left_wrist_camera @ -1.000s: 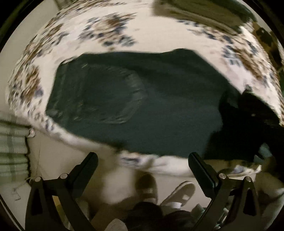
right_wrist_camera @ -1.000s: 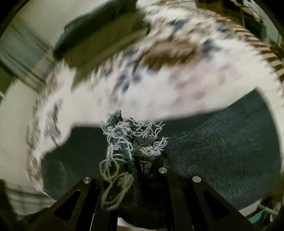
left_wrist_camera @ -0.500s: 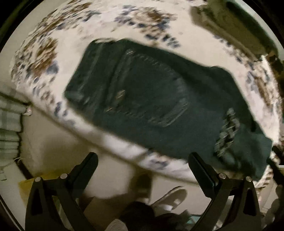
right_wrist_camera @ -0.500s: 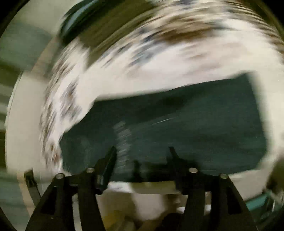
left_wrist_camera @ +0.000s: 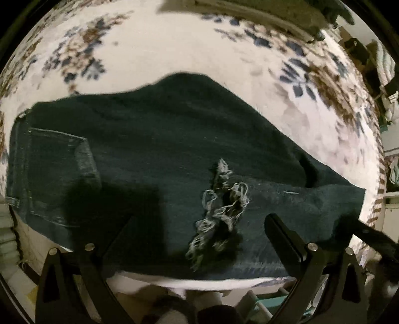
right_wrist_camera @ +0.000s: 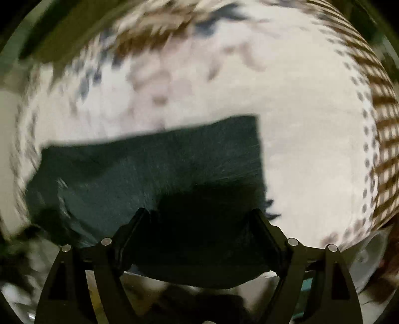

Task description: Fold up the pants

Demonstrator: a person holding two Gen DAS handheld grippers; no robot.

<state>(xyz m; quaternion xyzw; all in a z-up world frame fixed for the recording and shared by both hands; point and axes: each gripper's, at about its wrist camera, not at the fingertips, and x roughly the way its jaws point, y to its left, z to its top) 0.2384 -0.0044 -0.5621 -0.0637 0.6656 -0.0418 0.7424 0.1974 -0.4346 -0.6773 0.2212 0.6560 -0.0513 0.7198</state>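
Dark green-black jeans (left_wrist_camera: pixel 154 149) lie folded on a white floral bedspread (left_wrist_camera: pixel 154 44). A back pocket (left_wrist_camera: pixel 59 169) and waistband sit at the left; a frayed ripped patch (left_wrist_camera: pixel 222 206) shows near the front edge. My left gripper (left_wrist_camera: pixel 199 224) is open and empty, low over the jeans' near edge. The right wrist view is blurred: the jeans (right_wrist_camera: pixel 149 169) lie flat there, and my right gripper (right_wrist_camera: pixel 199 219) is open and empty over their near right part. The other gripper's dark tip (left_wrist_camera: pixel 374 236) shows at the right.
The bed's near edge (left_wrist_camera: pixel 199 284) runs just under the jeans. Pillows or bedding (left_wrist_camera: pixel 261 15) lie at the far side. Shelves with clutter (left_wrist_camera: pixel 384 74) stand at the right. Striped fabric (left_wrist_camera: pixel 5 236) hangs at the left, below the bed.
My right gripper let go of the frayed leg end it held and opened; the leg now lies folded over the jeans. My left gripper moved in low over the jeans.
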